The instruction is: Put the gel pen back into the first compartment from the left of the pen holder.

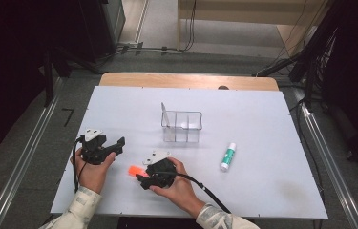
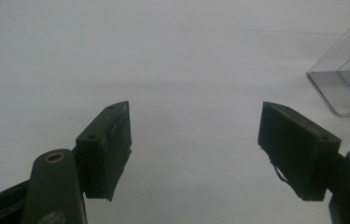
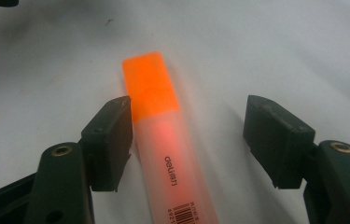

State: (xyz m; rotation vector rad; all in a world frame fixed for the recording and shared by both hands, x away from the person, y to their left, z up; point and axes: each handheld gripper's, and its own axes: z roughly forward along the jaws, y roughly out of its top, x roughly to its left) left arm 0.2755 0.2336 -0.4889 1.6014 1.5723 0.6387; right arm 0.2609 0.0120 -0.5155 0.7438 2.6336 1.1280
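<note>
Table (image 1: 262, 143): white sheet over the whole work surface, with plenty of bare room around every item, so nothing crowds the pick.
Organizer (image 1: 182, 126): clear, divided box standing upright past mid-table, well apart from both hands; probably where the pen goes, so a grip that lets the pen tip upright would help.
Right gripper (image 3: 187, 140): angled low toward the left, jaws spread and straddling the pen; the left pad looks to be at or just beside the barrel, while the right pad stands well clear. No earlier picture needed to see that nothing is pinched yet.
Left gripper (image 2: 195, 149): jaws spread wide over bare table with nothing between them, parked at the near left; best left there, out of the way.
Highlighter (image 3: 163, 135): orange pen lying flat on the table near the front edge, cap end pointing away from the right gripper, barrel running between its pads.
Glue stick (image 1: 228, 156): lying flat to the right of the organizer, well apart from the pen.
Advice: shift the right gripper slightly so the barrel sits midway, then close squarely on the frosted barrel rather than the cap, since an off-centre squeeze may roll or skid the pen.
</note>
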